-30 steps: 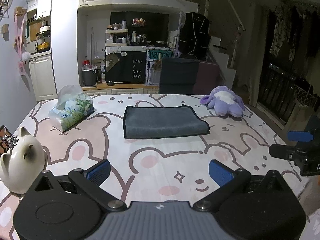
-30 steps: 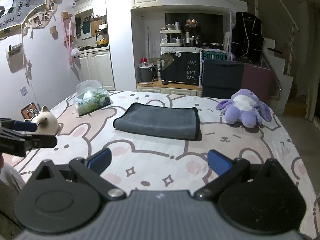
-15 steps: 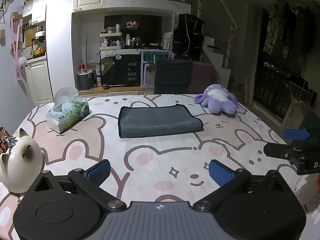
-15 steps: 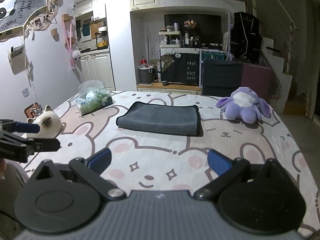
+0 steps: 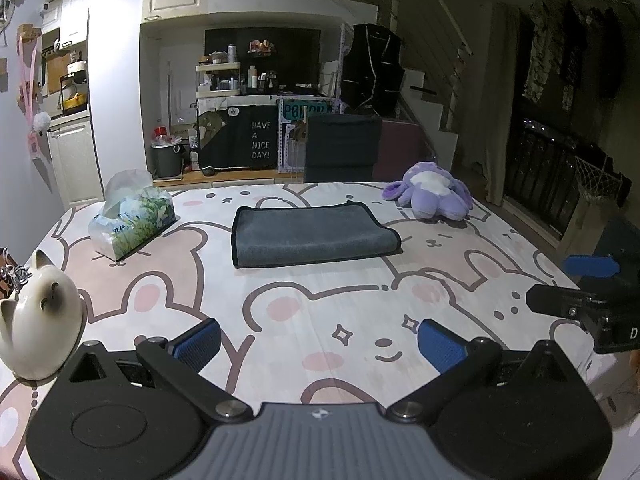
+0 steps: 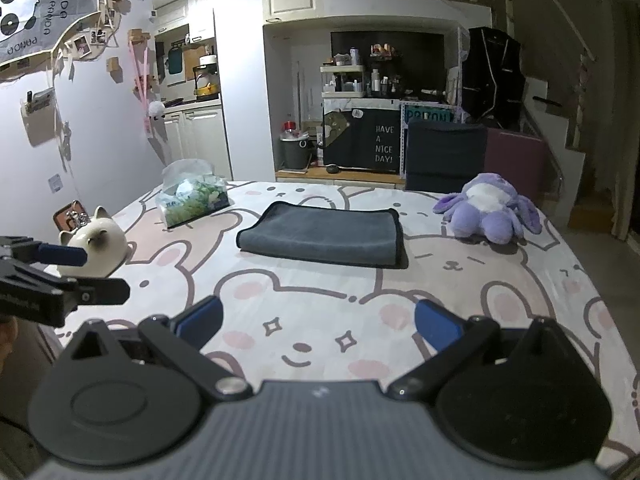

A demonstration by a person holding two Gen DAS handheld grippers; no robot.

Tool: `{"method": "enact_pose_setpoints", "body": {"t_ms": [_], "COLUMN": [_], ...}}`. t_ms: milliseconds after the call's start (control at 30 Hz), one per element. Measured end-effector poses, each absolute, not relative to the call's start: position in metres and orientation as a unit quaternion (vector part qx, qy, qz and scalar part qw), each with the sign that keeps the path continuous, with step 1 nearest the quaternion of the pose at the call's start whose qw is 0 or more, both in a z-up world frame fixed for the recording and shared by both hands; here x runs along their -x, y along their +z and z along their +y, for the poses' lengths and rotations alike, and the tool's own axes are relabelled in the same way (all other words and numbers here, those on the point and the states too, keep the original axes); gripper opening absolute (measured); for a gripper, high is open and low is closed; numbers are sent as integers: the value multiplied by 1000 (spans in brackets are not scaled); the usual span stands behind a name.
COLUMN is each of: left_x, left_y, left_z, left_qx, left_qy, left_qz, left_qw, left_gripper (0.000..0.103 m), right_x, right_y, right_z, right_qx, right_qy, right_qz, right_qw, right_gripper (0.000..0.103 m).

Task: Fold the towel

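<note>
Folded gray towel (image 5: 314, 236) lying flat at far centre of tabletop (image 5: 320, 312), apparently finished; left hand-held gripper (image 5: 318, 340) and right hand-held gripper (image 6: 316, 326) both held near, fingers apart, gripping nothing.

Our left gripper (image 5: 319, 340) is matte black, its two angled fingers tipped with ribbed blue pads (image 5: 199, 337) and pinned by silver screws to a ridged grey housing bearing a small white mark. Round black discs flank the base. Our right gripper (image 6: 317, 323) is built the same; seen side-on from the left camera, it carries a white letter D.
</note>
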State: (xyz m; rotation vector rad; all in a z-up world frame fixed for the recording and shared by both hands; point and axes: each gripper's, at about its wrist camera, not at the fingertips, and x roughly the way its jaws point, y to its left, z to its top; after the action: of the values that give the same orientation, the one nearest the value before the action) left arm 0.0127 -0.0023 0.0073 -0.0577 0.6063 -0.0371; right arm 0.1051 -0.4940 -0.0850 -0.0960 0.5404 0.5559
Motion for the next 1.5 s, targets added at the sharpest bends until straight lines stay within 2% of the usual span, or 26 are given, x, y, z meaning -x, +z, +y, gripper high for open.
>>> {"method": "enact_pose_setpoints", "body": {"t_ms": [1500], "left_x": [-11], "left_y": [5], "left_z": [-1], "left_qx": [33], "left_qy": [-17], "left_qz": [297], "left_qw": [954], "left_gripper": [103], "right_x": [-107], "right_y": [-90], "right_z": [-495], "right_qx": [43], "right_qy": [276], "right_qz": [265], "right_qw": [923], "right_gripper": [103]}}
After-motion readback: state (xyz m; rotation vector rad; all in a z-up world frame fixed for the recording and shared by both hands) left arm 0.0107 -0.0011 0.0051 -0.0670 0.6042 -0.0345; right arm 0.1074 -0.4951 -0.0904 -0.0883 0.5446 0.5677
